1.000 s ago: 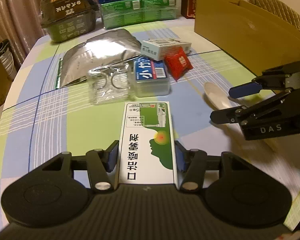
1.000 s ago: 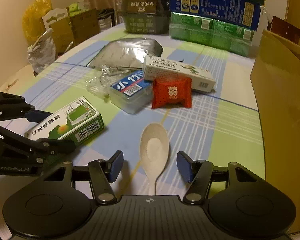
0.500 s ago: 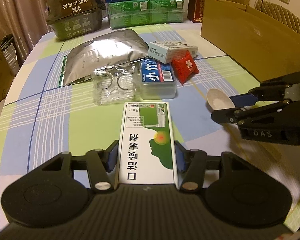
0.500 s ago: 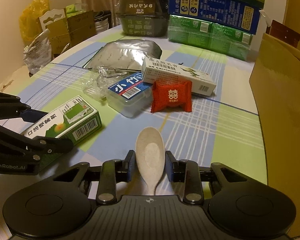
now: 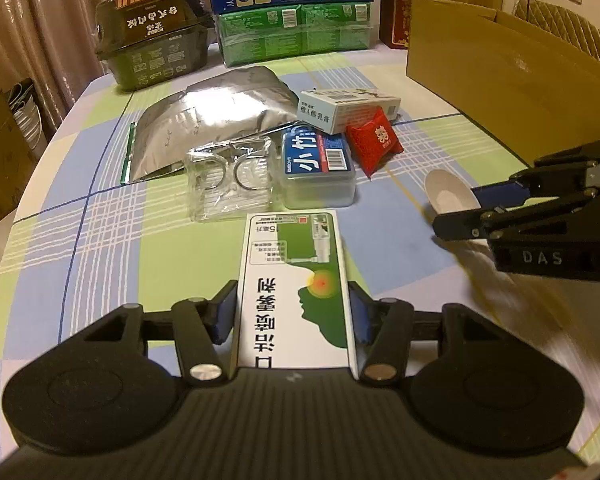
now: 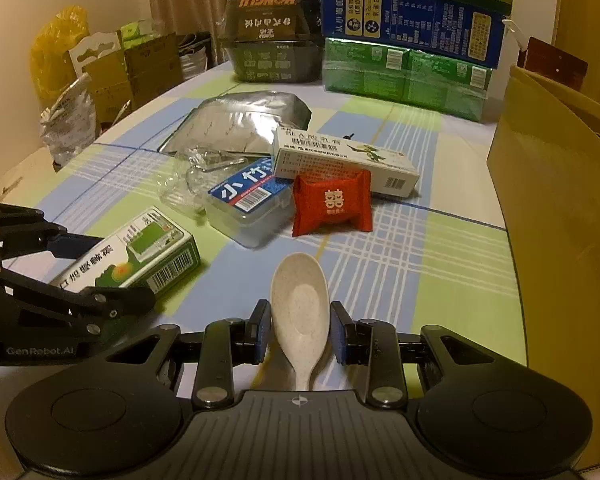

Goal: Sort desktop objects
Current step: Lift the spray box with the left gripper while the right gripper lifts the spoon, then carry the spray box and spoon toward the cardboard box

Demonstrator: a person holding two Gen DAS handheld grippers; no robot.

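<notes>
A green and white medicine box (image 5: 292, 264) lies lengthwise on the checked tablecloth, and my left gripper (image 5: 292, 308) is shut on its near end, blue pads against both long sides. In the right wrist view the same box (image 6: 140, 248) sits between the left gripper's (image 6: 112, 272) fingers. A pale speckled spoon (image 6: 300, 292) lies bowl up, handle toward the camera. My right gripper (image 6: 300, 328) is shut on the sides of its bowl. In the left wrist view the spoon (image 5: 444, 192) shows at the right gripper's (image 5: 458, 212) tips.
Beyond lie a clear case with a blue label (image 5: 318, 168), a red sachet (image 5: 374, 144), a white carton (image 5: 348, 106), a foil pouch (image 5: 216, 116) and a clear packet with rings (image 5: 230, 178). An open cardboard box (image 5: 500, 68) stands on the right. Stacked packages (image 5: 296, 32) line the far edge.
The right gripper's jaws closed in from wide apart onto the spoon's bowl. The left gripper kept its hold on the medicine box.
</notes>
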